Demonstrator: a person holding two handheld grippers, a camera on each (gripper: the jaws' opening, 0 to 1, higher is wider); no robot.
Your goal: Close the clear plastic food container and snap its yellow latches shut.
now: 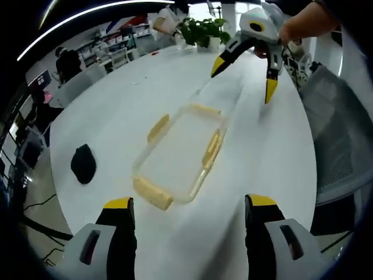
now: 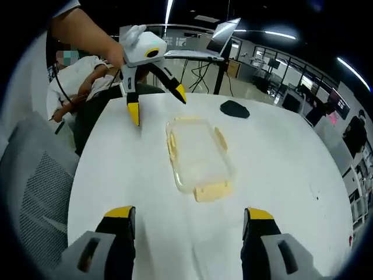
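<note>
Both my grippers, left (image 1: 189,204) and right (image 2: 189,213), gape empty at opposite ends of the clear rectangular plastic container with yellow latches (image 2: 198,157), its long axis running between them.

White table (image 1: 116,111) holds a black object (image 1: 83,164) (small, dark); potted plant (image 1: 202,30) beyond.

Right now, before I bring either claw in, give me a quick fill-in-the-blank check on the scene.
1. The clear container has latches coloured ____.
2. Both the left claw and the right claw have their jaws ____.
3. The small object lying apart from the container is coloured ____.

Answers: yellow; open; black
</note>
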